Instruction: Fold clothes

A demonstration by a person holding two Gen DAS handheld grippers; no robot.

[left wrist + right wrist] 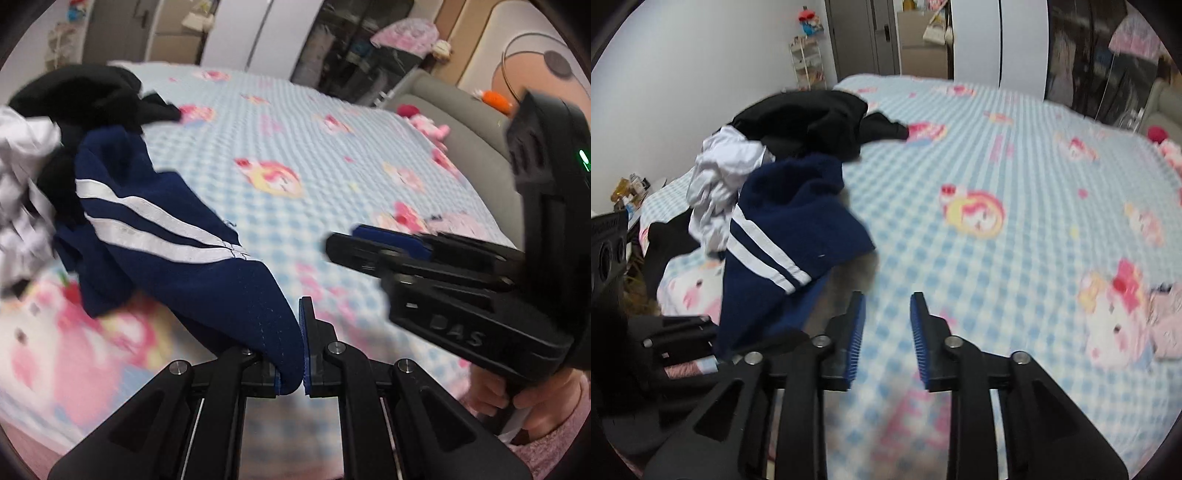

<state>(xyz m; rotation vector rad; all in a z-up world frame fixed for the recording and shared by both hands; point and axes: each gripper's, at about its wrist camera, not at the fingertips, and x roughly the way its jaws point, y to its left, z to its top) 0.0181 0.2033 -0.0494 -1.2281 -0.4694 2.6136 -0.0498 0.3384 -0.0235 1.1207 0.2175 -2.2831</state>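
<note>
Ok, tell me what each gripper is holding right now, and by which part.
The left gripper is shut on the navy garment, pinching a hemmed edge near its white stripes. The right gripper holds nothing; its jaws stand apart.

On the bed (1015, 155) lie 3 kinds of clothing: 1 navy garment (798, 221) with 2 white stripes (764, 254), 1 white garment (720, 184), and black clothing (812, 118) in 1 heap, its number of pieces not clear. 2 grippers are in view: the left gripper (291, 354) and the right gripper (888, 332), each with 2 fingers. 1 hand (517, 402) shows on the right gripper's handle.
</note>
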